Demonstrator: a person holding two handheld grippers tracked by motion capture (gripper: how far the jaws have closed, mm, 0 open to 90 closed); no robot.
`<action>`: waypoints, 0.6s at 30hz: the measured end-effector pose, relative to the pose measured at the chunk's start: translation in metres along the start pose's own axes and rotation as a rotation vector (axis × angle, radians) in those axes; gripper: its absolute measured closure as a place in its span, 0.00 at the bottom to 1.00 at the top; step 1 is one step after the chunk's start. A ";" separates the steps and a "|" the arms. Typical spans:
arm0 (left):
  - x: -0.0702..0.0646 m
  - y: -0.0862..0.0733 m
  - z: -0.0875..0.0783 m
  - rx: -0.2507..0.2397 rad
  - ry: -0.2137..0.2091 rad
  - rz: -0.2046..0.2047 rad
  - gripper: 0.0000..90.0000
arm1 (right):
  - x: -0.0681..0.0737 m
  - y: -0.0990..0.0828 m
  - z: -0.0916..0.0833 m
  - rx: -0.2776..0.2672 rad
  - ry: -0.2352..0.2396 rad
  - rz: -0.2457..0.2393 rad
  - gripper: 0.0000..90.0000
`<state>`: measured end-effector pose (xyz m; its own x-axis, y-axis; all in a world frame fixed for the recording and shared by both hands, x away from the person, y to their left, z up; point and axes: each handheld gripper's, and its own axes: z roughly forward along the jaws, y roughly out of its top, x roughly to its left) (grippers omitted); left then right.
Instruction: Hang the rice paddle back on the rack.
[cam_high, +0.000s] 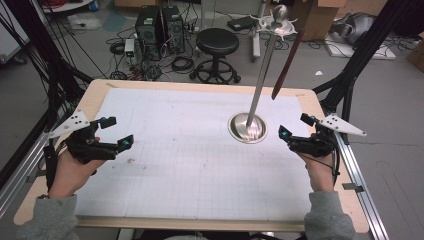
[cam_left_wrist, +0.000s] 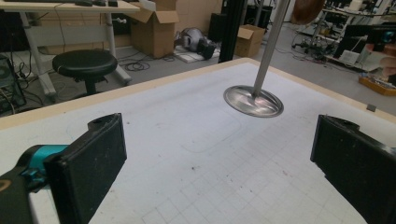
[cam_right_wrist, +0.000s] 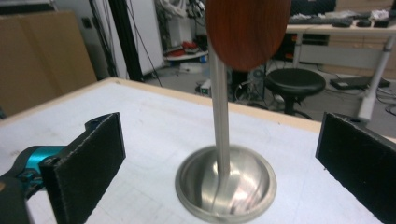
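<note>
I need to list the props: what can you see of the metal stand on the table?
The metal stand looks like polished steel: a round, shallow-domed base flat on the white gridded mat, with a slim upright pole rising to branching hooks at the top. A reddish-brown wooden utensil hangs from one. Neither gripper touches it.

A metal stand (cam_high: 248, 127) is sitting on the tabletop (cam_high: 175, 150), right of centre, its pole (cam_high: 262, 75) rising upright from the round base. A wooden spoon (cam_high: 287, 62) is hanging beside the pole. The right hand-held gripper (cam_high: 296, 131) is lying just right of the base; the left hand-held gripper (cam_high: 116, 133) is resting well apart, near the left edge
</note>
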<state>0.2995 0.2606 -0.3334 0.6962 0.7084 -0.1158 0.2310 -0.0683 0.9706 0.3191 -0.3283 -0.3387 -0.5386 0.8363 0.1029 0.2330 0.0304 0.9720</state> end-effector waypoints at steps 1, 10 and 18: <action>0.000 0.000 0.000 -0.002 0.003 -0.002 0.04 | 0.001 -0.001 0.000 0.004 0.003 0.000 0.00; 0.005 -0.001 -0.004 -0.019 -0.001 -0.031 0.04 | 0.004 -0.018 0.000 0.021 0.007 0.006 0.00; 0.007 -0.002 -0.004 -0.019 0.005 -0.033 0.04 | 0.001 -0.032 -0.005 0.039 -0.006 0.025 0.00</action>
<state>0.3008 0.2683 -0.3352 0.6849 0.7137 -0.1467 0.2408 -0.0316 0.9701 0.3074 -0.3311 -0.3692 -0.5278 0.8401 0.1256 0.2778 0.0310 0.9601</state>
